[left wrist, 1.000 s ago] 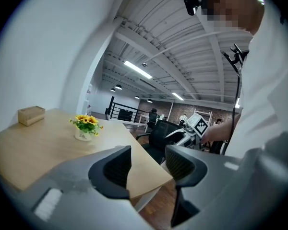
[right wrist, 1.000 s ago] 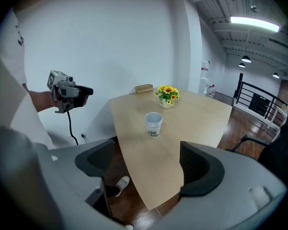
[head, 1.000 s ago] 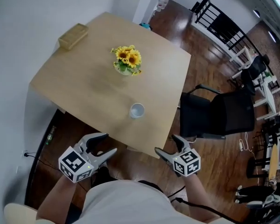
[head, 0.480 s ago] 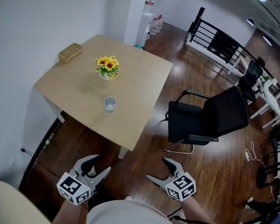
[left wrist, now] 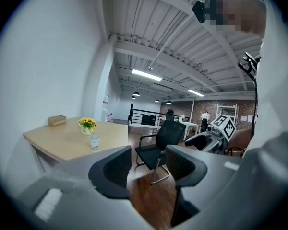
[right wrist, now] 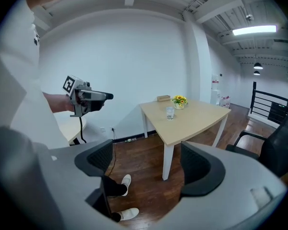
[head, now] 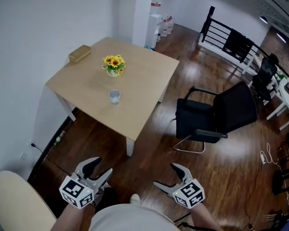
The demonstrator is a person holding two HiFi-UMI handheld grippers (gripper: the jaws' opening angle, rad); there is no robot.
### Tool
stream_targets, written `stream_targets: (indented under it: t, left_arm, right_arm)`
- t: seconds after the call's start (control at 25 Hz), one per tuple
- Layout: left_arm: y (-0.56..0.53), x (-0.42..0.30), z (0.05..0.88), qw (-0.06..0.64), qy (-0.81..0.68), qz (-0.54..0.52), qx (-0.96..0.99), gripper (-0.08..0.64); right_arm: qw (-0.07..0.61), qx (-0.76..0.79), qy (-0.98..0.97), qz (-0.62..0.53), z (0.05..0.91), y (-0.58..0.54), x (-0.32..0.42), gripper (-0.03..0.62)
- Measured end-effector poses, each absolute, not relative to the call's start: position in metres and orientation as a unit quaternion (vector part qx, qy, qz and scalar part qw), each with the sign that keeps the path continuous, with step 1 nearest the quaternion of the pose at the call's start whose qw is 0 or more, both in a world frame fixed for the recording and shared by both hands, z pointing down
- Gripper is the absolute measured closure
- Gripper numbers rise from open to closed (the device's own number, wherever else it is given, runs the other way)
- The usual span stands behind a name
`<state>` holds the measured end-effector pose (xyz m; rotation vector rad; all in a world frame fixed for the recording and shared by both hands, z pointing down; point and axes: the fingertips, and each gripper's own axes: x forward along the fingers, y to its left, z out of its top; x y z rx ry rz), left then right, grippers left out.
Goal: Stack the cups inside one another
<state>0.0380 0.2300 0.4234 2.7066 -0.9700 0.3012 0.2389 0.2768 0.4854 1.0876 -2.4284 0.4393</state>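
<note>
— Where is the cup, and what are you holding?

— Nothing. My left gripper has its jaws spread, with only floor and chair legs showing between them. My right gripper is just as wide and just as empty. The cup stands upright on the wooden table, towards the near edge, and I am well apart from it, out on the wood floor.

— One cup or a nest of them?

— Too small to tell from here. I see one clear cup shape and nothing else like it on the tabletop.

— How do you expect it to handle?

— It looks see-through and thin-walled, so I judge it light, smooth and a bit slippery. It would be easy to knock over, and it might buckle or crack under a hard squeeze. I would close across the side wall a little below the rim, gently, and keep it upright.

— Anything in the way?

— The sunflowers sit in a small pot near the cup, on its far side, so an overshoot could hit them. A tan box lies at the far corner by the wall, out of my way. The black office chair stands to the right of the table, not touching it. Only bare floor lies between me and the near edge.
</note>
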Motion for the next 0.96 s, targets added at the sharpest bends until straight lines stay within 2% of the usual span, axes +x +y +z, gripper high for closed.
stream_targets:
  t: [0.2, 0.96]
  left_arm:
    - [0.247, 0.05, 0.428, 0.132, -0.326, 0.113, 0.929, 0.323]
    - [0.233, 0.042, 0.422, 0.129, -0.34, 0.115, 0.924, 0.323]
  right_arm:
    - [0.257, 0.387, -0.876, 0.131, 0.494, 0.292, 0.239, 0.156]
    - [0.264, 0.368, -0.884, 0.117, 0.493, 0.27, 0.216, 0.156]
